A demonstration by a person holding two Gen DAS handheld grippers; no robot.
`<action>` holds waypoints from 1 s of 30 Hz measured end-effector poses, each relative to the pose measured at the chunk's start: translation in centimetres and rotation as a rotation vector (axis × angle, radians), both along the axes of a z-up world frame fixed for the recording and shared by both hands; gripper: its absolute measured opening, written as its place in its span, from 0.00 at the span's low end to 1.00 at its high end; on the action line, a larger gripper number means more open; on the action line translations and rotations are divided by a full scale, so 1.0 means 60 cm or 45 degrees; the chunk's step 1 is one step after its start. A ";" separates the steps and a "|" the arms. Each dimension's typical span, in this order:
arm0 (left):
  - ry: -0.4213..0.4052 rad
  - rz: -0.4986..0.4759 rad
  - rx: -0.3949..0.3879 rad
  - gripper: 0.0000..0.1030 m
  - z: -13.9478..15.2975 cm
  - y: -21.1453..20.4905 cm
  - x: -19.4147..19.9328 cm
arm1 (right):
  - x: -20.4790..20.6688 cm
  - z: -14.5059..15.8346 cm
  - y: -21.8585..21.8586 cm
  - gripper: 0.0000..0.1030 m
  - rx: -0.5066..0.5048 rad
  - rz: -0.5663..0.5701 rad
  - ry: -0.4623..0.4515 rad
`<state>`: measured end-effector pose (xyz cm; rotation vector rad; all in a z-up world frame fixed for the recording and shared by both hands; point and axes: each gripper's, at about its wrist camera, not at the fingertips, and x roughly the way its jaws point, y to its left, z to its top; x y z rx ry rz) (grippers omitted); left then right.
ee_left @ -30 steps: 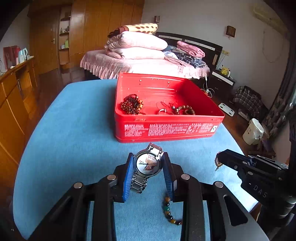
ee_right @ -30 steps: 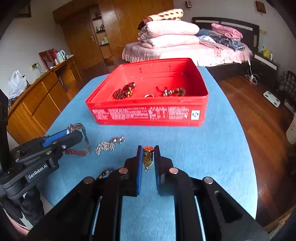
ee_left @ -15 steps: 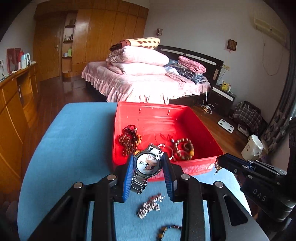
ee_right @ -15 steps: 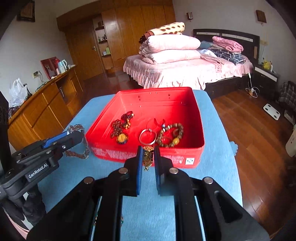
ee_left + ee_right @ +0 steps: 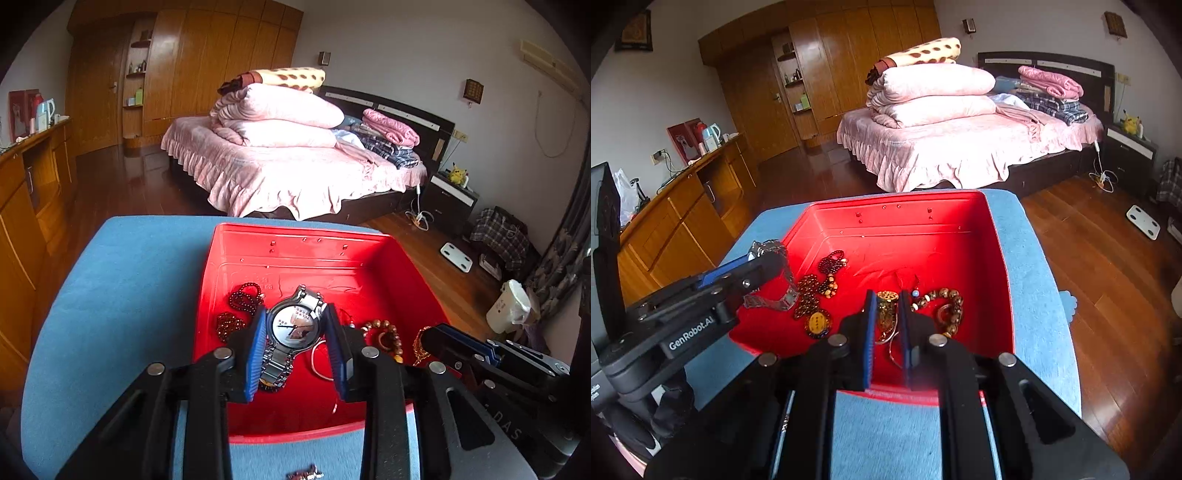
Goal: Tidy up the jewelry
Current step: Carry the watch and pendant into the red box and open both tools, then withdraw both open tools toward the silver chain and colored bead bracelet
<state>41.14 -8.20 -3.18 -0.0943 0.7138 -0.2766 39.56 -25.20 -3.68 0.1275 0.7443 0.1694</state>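
Note:
A red box (image 5: pixel 258 240) (image 5: pixel 1001 258) stands on the blue table. My left gripper (image 5: pixel 297 332) is shut on a silver wristwatch (image 5: pixel 295 325) and holds it over the box; it also shows in the right wrist view (image 5: pixel 768 273) with the watch band (image 5: pixel 783 299) hanging. My right gripper (image 5: pixel 886 317) is shut on a gold pendant (image 5: pixel 886 314) above the box's near side; it shows in the left wrist view (image 5: pixel 424 339). Inside the box lie dark red bead strings (image 5: pixel 240 299) (image 5: pixel 831 262), a brown bead bracelet (image 5: pixel 945 306) (image 5: pixel 384 332) and an amber pendant (image 5: pixel 817 324).
The blue table top (image 5: pixel 129 295) (image 5: pixel 1041 314) ends just beyond the box. A small silver chain (image 5: pixel 304 472) lies on the table near my left gripper's base. A bed (image 5: pixel 280 162), wooden cabinets (image 5: pixel 687 221) and wood floor surround the table.
Both grippers have moved forward and up from the table's near part to over the red box, each keeping its hold. The loose chain and bead string have dropped behind.

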 end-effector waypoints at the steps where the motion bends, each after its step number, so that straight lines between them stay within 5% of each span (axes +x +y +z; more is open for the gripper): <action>1: 0.009 0.002 0.004 0.30 -0.006 -0.003 0.004 | 0.006 -0.006 -0.001 0.10 0.001 -0.002 0.011; 20: 0.097 0.015 0.038 0.30 -0.056 -0.015 0.050 | 0.057 -0.054 -0.006 0.11 0.008 -0.006 0.078; 23: 0.109 0.019 0.039 0.30 -0.058 -0.016 0.052 | 0.059 -0.055 -0.006 0.17 -0.004 -0.015 0.074; 27: 0.073 0.028 0.044 0.46 -0.050 -0.013 0.043 | 0.058 -0.054 -0.010 0.19 -0.002 -0.033 0.067; 30: 0.049 0.026 0.057 0.46 -0.043 -0.012 0.034 | 0.050 -0.048 -0.016 0.19 -0.007 -0.048 0.051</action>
